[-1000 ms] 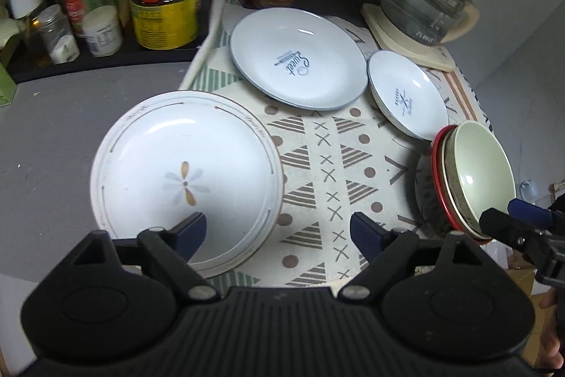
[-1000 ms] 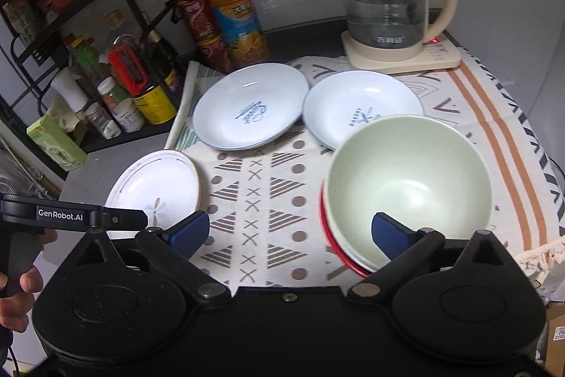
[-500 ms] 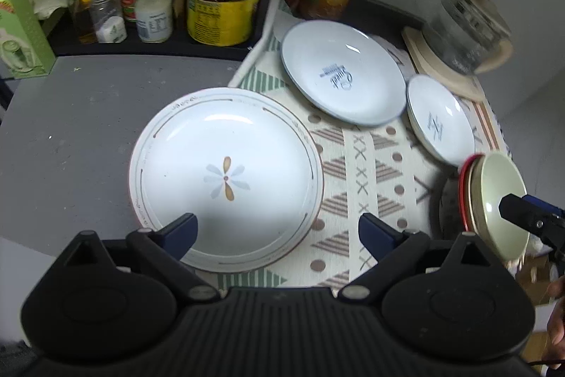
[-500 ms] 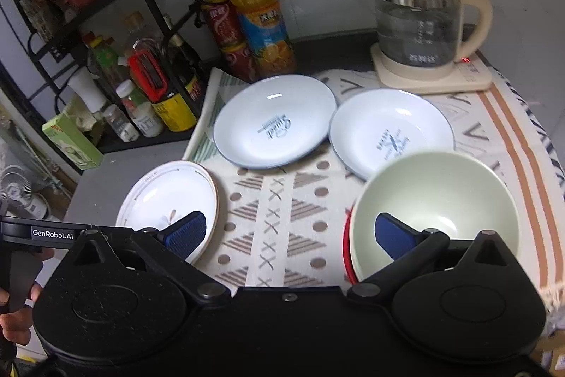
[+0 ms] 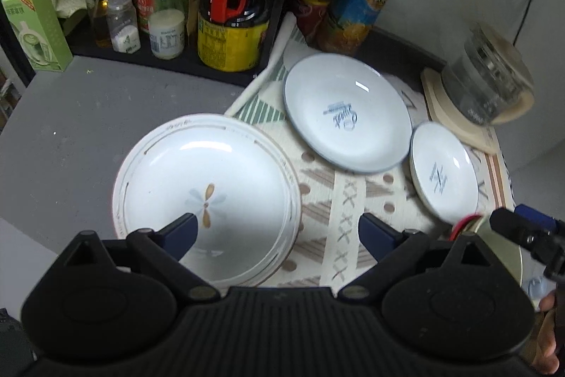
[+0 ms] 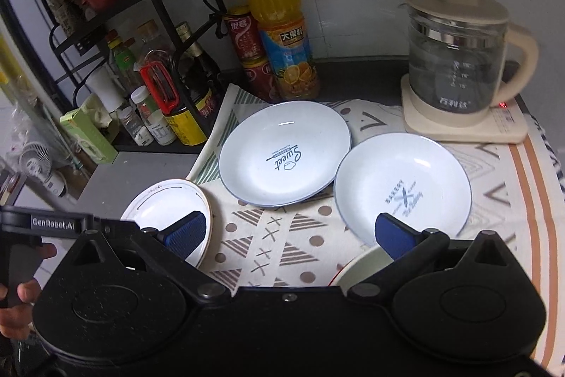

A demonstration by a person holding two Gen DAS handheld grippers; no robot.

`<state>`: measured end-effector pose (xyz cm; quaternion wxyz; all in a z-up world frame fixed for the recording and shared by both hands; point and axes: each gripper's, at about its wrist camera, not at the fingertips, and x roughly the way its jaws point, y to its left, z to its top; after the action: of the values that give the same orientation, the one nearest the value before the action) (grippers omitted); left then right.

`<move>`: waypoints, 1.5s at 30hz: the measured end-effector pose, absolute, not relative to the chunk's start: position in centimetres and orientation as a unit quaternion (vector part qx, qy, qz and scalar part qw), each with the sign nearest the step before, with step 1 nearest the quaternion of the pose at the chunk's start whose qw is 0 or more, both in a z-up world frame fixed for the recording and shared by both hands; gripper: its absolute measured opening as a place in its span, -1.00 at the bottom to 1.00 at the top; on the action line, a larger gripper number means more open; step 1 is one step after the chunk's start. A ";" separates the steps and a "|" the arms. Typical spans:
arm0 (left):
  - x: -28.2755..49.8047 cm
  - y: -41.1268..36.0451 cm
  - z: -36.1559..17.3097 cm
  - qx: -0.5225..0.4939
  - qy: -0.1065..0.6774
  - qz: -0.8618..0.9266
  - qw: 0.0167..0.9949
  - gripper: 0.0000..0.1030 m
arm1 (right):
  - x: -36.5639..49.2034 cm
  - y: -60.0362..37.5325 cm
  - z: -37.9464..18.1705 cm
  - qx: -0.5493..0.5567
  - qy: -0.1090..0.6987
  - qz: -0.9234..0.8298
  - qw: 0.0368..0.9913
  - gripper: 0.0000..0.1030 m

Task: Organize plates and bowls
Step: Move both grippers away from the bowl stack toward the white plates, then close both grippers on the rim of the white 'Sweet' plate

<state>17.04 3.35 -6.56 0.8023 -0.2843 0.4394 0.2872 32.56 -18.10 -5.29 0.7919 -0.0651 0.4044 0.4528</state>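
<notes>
A white plate with a flower mark (image 5: 206,196) (image 6: 166,204) lies at the left, half on the patterned cloth. A blue-rimmed "Sweet" plate (image 5: 344,110) (image 6: 282,152) and a smaller "Bakery" plate (image 5: 443,174) (image 6: 402,186) lie further back. A pale green bowl nested in a red bowl (image 6: 363,265) (image 5: 505,253) sits at the near right, mostly hidden. My left gripper (image 5: 279,232) is open and empty over the flower plate's right rim. My right gripper (image 6: 289,232) is open and empty above the cloth, near the bowls.
A black rack with bottles and jars (image 5: 166,13) (image 6: 155,87) stands at the back left. An orange juice bottle (image 6: 282,30) and red cans (image 6: 247,52) stand behind the plates. A glass kettle on its base (image 6: 459,66) (image 5: 487,83) is at the back right.
Both grippers have pulled back and up. The left view has swung left toward the flower plate. The bowls have slid down under the right gripper's body.
</notes>
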 end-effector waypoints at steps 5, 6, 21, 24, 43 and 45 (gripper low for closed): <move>18.8 2.7 -6.4 -0.292 0.427 0.311 0.797 0.88 | 34.8 -17.8 -5.4 -0.077 0.406 0.465 0.783 1.00; 19.0 2.6 -6.4 -0.295 0.424 0.315 0.796 0.88 | 35.2 -17.7 -5.4 -0.080 0.404 0.466 0.783 1.00; 20.7 4.5 -6.7 -0.319 0.401 0.342 0.788 0.82 | 40.6 -15.0 -6.3 -0.071 0.414 0.468 0.777 1.00; 21.1 5.5 -7.4 -0.323 0.400 0.333 0.791 0.80 | 40.9 -14.0 -6.3 -0.068 0.407 0.465 0.783 0.97; 23.5 12.8 -12.1 -0.365 0.379 0.314 0.790 0.15 | 43.2 -9.1 -10.0 -0.025 0.436 0.438 0.786 0.42; 23.7 13.5 -12.5 -0.386 0.369 0.299 0.791 0.01 | 43.7 -8.5 -10.5 -0.025 0.443 0.434 0.784 0.33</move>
<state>23.66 13.52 -12.52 0.7909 -0.3859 0.3689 0.2992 43.66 -8.53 -10.47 0.7841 -0.0254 0.4429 0.4341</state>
